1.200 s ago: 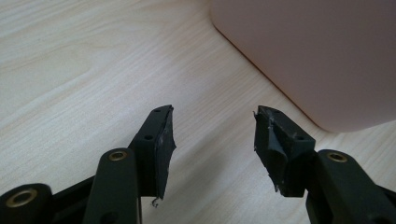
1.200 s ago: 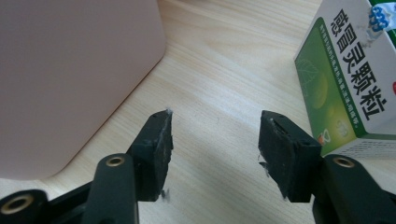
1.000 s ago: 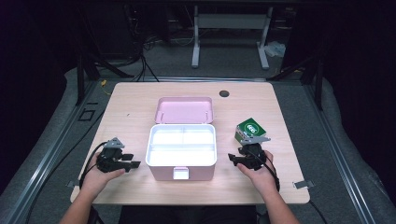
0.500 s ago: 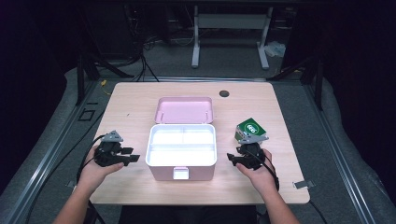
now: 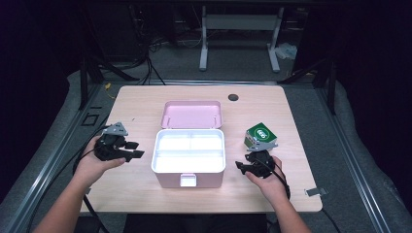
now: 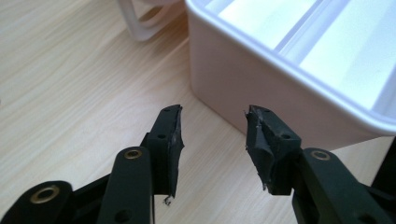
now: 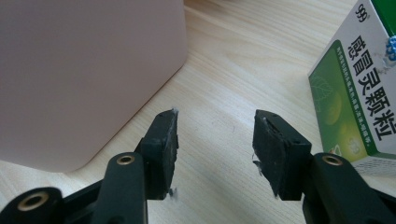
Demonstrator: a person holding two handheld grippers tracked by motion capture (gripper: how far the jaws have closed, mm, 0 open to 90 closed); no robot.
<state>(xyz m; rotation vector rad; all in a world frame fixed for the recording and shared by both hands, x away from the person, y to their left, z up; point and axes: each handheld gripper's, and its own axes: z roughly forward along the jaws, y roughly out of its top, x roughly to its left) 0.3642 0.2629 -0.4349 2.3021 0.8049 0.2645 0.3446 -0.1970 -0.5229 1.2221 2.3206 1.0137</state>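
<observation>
**Open pink storage box and green medicine carton: handling properties and grasp sites**

Pale wooden bench (image 5: 145, 102), carrying all items. At its centre stands the pink plastic storage box with a white divided tray (image 5: 189, 156), its hinged lid (image 5: 192, 114) laid open on the far side. The box is judged rigid, smooth-walled and light while empty, so it may slide under a sideways push; its rim or the front latch tab offers the firmest purchase. To the right of the box, well apart from it, lies the small green-and-white cardboard medicine carton (image 5: 261, 137), tilted on one edge. It is probably light and mildly crushable, best taken across two opposite flat faces with moderate pressure. The right gripper (image 5: 248, 167), just near of the carton, stands released with nothing between its jaws; in the right gripper view the carton (image 7: 355, 88) sits beside the right jaw. The left gripper (image 5: 132, 149), left of the box, has just been closing, yet holds nothing.
</observation>
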